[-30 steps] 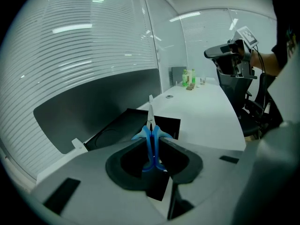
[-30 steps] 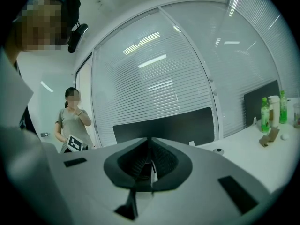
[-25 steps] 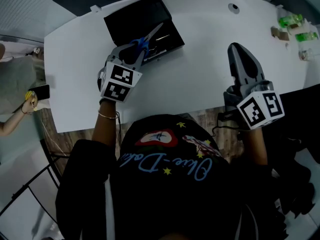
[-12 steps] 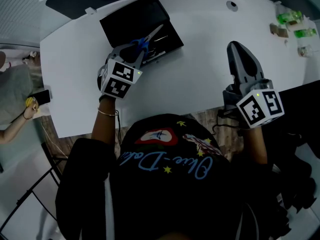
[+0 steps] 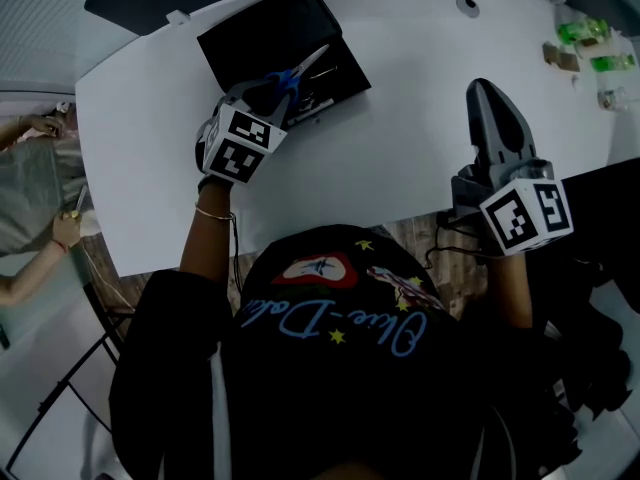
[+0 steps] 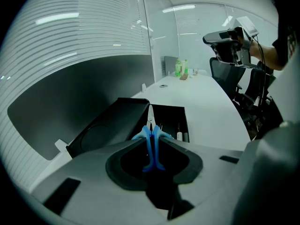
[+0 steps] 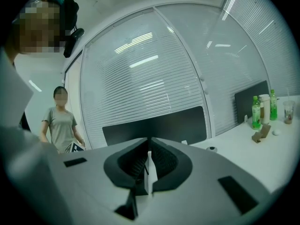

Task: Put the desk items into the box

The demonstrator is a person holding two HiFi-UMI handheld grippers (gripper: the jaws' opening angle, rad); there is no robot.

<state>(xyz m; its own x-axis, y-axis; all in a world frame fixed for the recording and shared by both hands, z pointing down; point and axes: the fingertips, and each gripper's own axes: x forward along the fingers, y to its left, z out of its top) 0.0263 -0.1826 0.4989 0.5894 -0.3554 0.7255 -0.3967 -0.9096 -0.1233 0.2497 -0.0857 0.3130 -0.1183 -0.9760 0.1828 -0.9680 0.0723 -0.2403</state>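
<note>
The open black box (image 5: 345, 60) lies at the table's far left, its lid (image 5: 262, 36) flat beside the tray. My left gripper (image 5: 281, 91) is shut on the blue handles of a pair of scissors (image 5: 300, 72), whose blades point over the tray. In the left gripper view the scissors (image 6: 152, 144) stand upright between the jaws, tips above the box (image 6: 171, 118), which holds several pens (image 6: 183, 136). My right gripper (image 5: 489, 96) hovers over the table's front right, shut with nothing in it. The right gripper (image 7: 149, 159) shows only a thin slit between its jaws.
Green bottles (image 5: 582, 38) and small items stand at the white table's (image 5: 420, 138) far right corner, with a cable hole (image 5: 468, 6) at the back. A person (image 5: 35, 163) stands left of the table. A dark screen panel (image 7: 154, 125) runs behind the desk.
My left gripper has sunk a little toward the box with the scissors still in it. The right gripper has hardly moved. The person at the left has shifted their arms.
</note>
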